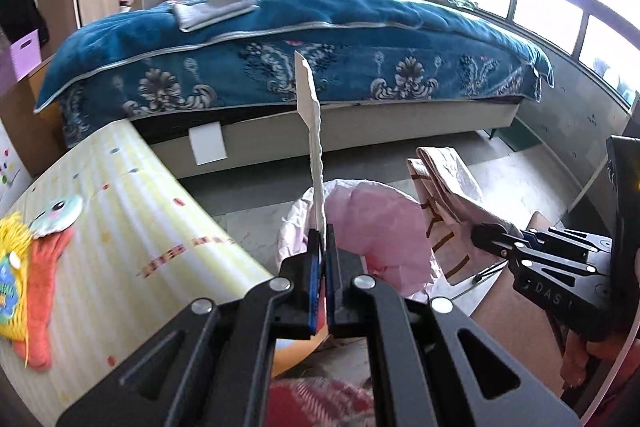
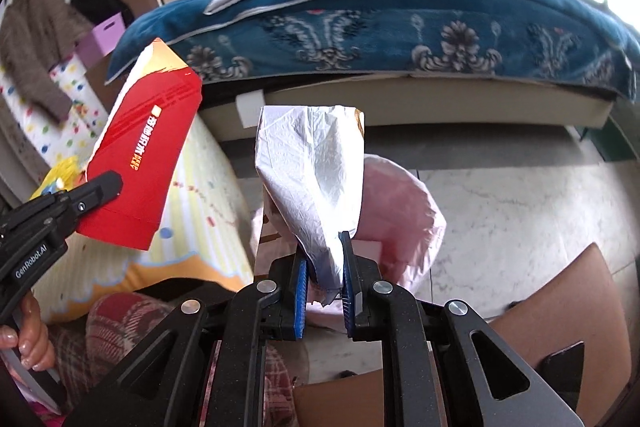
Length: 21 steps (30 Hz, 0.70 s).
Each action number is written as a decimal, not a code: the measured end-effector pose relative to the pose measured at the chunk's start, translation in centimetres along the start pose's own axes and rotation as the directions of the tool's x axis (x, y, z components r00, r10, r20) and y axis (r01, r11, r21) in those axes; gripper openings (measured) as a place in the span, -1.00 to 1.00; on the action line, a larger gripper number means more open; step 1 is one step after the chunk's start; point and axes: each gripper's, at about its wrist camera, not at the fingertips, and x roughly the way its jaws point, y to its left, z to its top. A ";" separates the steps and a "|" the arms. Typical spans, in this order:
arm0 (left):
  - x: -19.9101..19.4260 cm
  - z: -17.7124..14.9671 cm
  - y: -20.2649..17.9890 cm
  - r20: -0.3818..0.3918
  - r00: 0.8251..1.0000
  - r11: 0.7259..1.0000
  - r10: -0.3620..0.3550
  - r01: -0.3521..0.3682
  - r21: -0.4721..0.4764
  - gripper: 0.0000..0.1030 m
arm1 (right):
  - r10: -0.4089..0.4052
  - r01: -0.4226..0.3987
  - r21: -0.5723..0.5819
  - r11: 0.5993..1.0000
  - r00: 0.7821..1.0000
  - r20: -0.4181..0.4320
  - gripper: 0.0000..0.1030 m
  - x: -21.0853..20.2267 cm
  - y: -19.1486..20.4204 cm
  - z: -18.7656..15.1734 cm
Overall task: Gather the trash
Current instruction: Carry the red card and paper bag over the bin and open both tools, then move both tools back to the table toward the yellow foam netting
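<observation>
My left gripper (image 1: 322,241) is shut on a thin card (image 1: 310,115), seen edge-on here. The right wrist view shows it as a red printed paper packet (image 2: 148,147) with the left gripper (image 2: 110,187) clamped on its lower edge. My right gripper (image 2: 324,267) is shut on a crumpled white paper bag (image 2: 312,179). In the left wrist view that bag (image 1: 444,183) sticks up from the right gripper (image 1: 486,241). A bin with a pink liner (image 1: 372,223) stands on the floor just below and beyond both grippers, and the pink liner (image 2: 400,203) sits behind the white bag.
A bed with a blue patterned blanket (image 1: 304,39) fills the background. A yellow striped play mat (image 1: 120,211) lies to the left, a brown board (image 2: 560,307) to the right. A person's plaid-clad leg (image 2: 120,327) is below. Marble floor (image 2: 520,211) lies right of the bin.
</observation>
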 end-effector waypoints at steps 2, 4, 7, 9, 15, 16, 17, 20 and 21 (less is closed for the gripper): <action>1.0 0.6 -0.2 -0.010 1.000 1.000 -0.006 0.006 0.005 -0.99 | 0.002 -0.001 0.009 1.000 1.000 -0.002 -0.71 0.4 -0.5 0.4; 2.2 1.3 -0.3 -0.023 1.000 1.000 -0.014 0.014 0.006 -0.98 | 0.003 -0.003 0.015 1.000 1.000 -0.006 -0.71 1.2 -1.1 1.0; 3.7 2.0 -0.4 -0.040 0.999 1.000 -0.027 0.027 -0.003 -0.98 | 0.003 -0.003 0.021 1.000 1.000 -0.013 -0.71 2.3 -1.2 1.7; 4.7 2.7 -0.5 -0.048 0.998 0.999 -0.033 0.033 -0.011 -0.96 | 0.001 -0.001 0.025 1.000 1.000 -0.016 -0.67 3.2 -1.3 2.1; 5.6 3.2 0.9 -0.059 0.998 0.997 -0.036 0.032 -0.069 -0.01 | -0.025 0.027 0.020 0.999 0.995 -0.093 0.04 6.4 -1.6 2.3; 5.5 3.1 1.2 -0.061 0.997 0.997 -0.035 0.031 -0.074 -0.01 | -0.026 0.028 0.023 0.999 0.995 -0.097 0.07 6.4 -1.4 2.3; 5.3 2.9 1.6 -0.063 0.998 0.996 -0.029 0.024 -0.080 0.00 | -0.025 0.028 0.026 0.999 0.995 -0.102 0.10 6.4 -1.4 2.1; 4.2 2.2 2.9 -0.055 0.998 0.995 0.006 -0.012 -0.100 0.08 | -0.023 0.028 0.042 0.999 0.993 -0.111 0.10 5.8 -1.6 1.5; 3.8 1.9 3.3 -0.054 0.998 0.994 0.019 -0.025 -0.109 0.10 | -0.021 0.027 0.048 0.998 0.994 -0.111 0.10 5.5 -1.6 1.4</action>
